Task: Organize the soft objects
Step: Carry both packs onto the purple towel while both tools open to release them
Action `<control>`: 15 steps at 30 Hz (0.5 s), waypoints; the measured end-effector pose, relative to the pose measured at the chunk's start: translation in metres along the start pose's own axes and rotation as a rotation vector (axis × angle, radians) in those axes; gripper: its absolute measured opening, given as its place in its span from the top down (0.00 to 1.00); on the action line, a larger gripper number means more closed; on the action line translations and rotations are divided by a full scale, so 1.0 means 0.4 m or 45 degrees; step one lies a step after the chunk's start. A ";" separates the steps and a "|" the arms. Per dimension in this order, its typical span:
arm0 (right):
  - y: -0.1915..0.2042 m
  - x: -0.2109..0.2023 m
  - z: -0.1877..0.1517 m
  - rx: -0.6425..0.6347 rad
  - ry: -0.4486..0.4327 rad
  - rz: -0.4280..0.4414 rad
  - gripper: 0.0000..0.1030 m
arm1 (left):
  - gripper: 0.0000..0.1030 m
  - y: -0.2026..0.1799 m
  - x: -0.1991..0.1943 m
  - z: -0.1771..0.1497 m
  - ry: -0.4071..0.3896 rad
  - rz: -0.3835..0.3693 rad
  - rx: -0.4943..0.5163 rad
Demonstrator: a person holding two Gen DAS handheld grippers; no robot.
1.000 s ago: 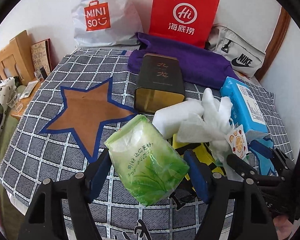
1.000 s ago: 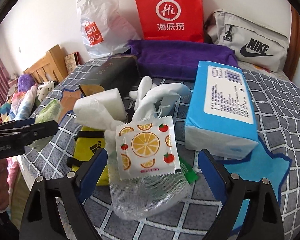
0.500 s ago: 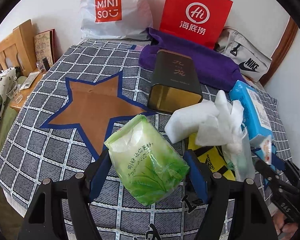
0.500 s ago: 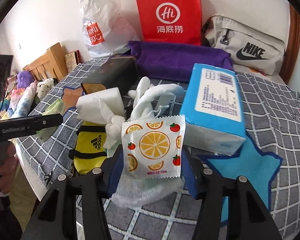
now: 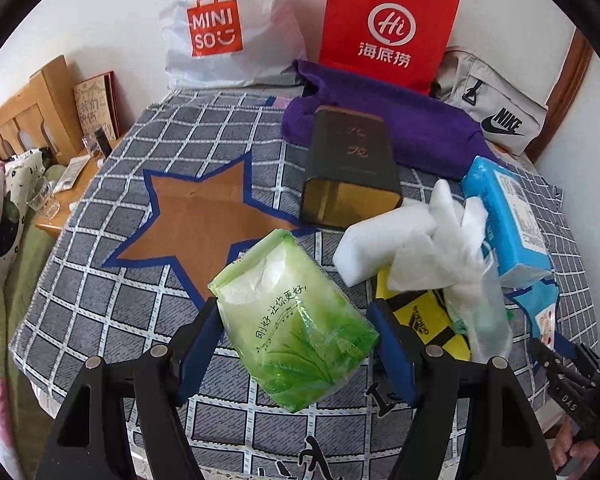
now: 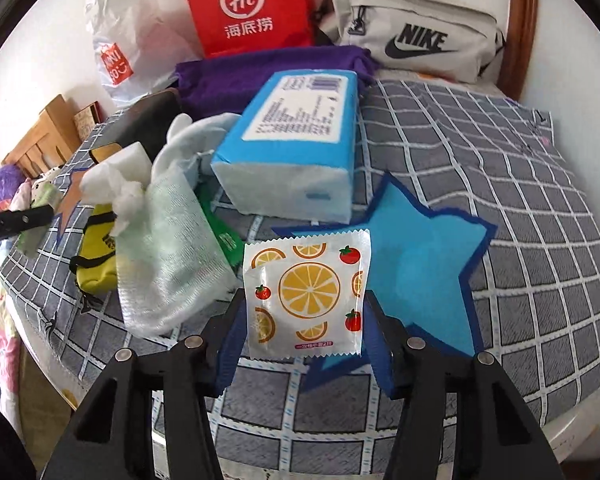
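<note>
Orange sachet (image 6: 306, 298) lifted clear of mesh pouch (image 6: 168, 256).

Two stars – one brown (image 5: 204, 220), one blue (image 6: 416, 256); two shopping bags – white (image 5: 224, 28) and red (image 5: 388, 28); one tin (image 5: 350, 168); one blue tissue pack (image 6: 296, 140).

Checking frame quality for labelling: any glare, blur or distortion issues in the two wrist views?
Left wrist view: sharp, strong fisheye bending of the checked cloth, black vignette corners, mild sheen on the green packet. Right wrist view: equally warped, bright daylight, the orange-print sachet crisp, far left edge soft.
</note>
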State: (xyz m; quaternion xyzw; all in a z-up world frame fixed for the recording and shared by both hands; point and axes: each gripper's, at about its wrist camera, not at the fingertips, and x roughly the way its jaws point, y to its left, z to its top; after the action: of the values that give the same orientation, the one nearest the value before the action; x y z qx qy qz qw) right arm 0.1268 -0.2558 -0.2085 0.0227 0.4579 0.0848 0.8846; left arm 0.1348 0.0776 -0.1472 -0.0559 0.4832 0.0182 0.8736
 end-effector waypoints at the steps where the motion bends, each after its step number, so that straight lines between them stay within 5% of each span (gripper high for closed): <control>1: -0.003 -0.002 -0.001 0.002 -0.001 0.003 0.48 | 0.30 -0.004 -0.011 0.005 -0.011 0.000 0.005; 15: 0.024 -0.129 0.111 -0.020 -0.186 0.071 0.48 | 0.30 -0.058 -0.086 0.073 -0.091 -0.033 0.068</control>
State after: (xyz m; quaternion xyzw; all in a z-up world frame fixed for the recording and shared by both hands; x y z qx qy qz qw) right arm 0.1326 -0.2537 -0.1399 0.0345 0.3905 0.1111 0.9132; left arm 0.1431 0.0587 -0.1009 -0.0380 0.4512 -0.0042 0.8916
